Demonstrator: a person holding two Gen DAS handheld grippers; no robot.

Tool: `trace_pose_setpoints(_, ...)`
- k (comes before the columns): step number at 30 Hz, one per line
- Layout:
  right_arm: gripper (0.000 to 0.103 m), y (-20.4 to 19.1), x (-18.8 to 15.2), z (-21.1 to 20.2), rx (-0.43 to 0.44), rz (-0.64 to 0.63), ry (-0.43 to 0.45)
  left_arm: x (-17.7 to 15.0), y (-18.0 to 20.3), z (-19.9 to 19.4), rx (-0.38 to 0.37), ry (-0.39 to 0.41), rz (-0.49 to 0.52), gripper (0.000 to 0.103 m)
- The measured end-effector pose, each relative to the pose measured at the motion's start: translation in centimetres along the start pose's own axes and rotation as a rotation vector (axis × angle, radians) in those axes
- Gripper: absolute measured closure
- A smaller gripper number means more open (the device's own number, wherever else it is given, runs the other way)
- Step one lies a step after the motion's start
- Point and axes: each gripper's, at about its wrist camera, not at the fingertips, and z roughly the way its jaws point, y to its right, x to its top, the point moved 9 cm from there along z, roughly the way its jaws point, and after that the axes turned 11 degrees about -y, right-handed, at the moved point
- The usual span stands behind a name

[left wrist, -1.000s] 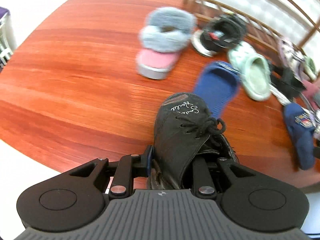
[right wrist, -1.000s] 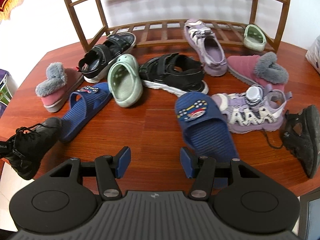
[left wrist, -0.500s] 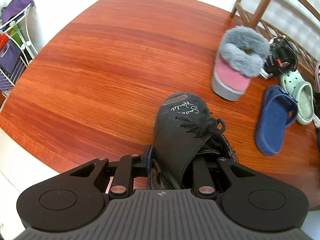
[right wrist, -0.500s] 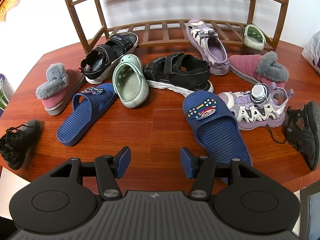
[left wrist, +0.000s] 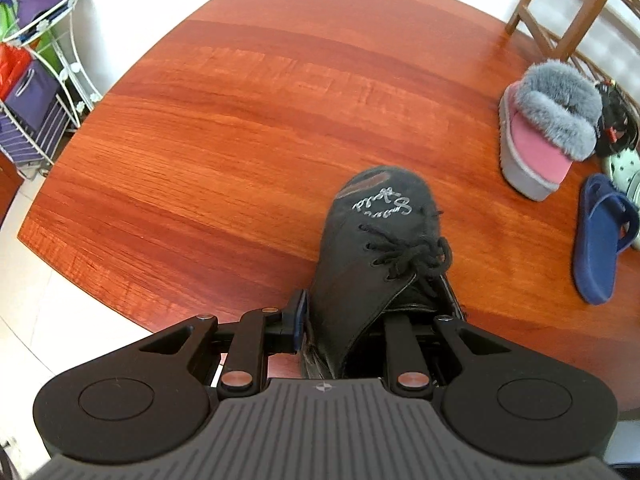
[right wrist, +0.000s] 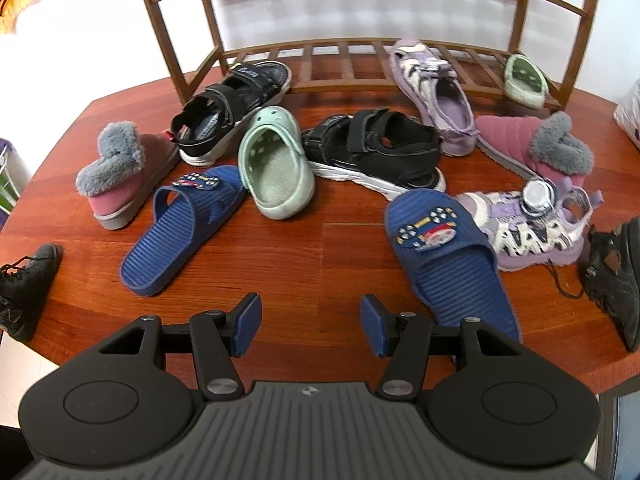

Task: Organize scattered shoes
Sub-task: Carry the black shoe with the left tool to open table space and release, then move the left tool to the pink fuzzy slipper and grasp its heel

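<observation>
My left gripper (left wrist: 360, 320) is shut on the heel of a black lace-up shoe (left wrist: 372, 248), toe pointing away over the wooden table (left wrist: 240, 120). That shoe also shows at the left edge of the right wrist view (right wrist: 24, 288). My right gripper (right wrist: 310, 324) is open and empty above the table, just left of a blue slipper (right wrist: 444, 252). A second blue slipper (right wrist: 180, 228), a green clog (right wrist: 276, 168), two black sandals (right wrist: 376, 152), two pink fur-lined boots (right wrist: 116, 176), purple sneakers (right wrist: 532, 220) and another black shoe (right wrist: 616, 280) lie scattered.
A wooden shoe rack (right wrist: 360, 60) stands at the back of the table, holding a purple sneaker (right wrist: 432, 88) partly on it and a green clog (right wrist: 524, 80). A wire shelf with purple bins (left wrist: 36, 92) stands beyond the table's left edge.
My left gripper has swung left with the black shoe, away from the shoe pile. The right gripper has shifted slightly closer to the right blue slipper.
</observation>
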Motion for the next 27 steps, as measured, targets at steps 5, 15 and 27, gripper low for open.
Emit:
trace_pose_setpoints(5,0.042,-0.6,0.2,0.3,0.007,-0.016,-0.006,-0.1,-0.2,0.0,0.009,-0.008,0.005,0.077)
trace_pose_setpoints(15,0.04,-1.2,0.3,0.6,0.024,-0.031,-0.013,-1.2,-0.5,-1.1,0.022,-0.025,-0.02,0.038)
trace_pose_setpoints(27,0.039,-1.1,0.2,0.9,0.056,-0.021,-0.01,-0.4,2.7,-6.1,0.004,0.057,0.022,0.037)
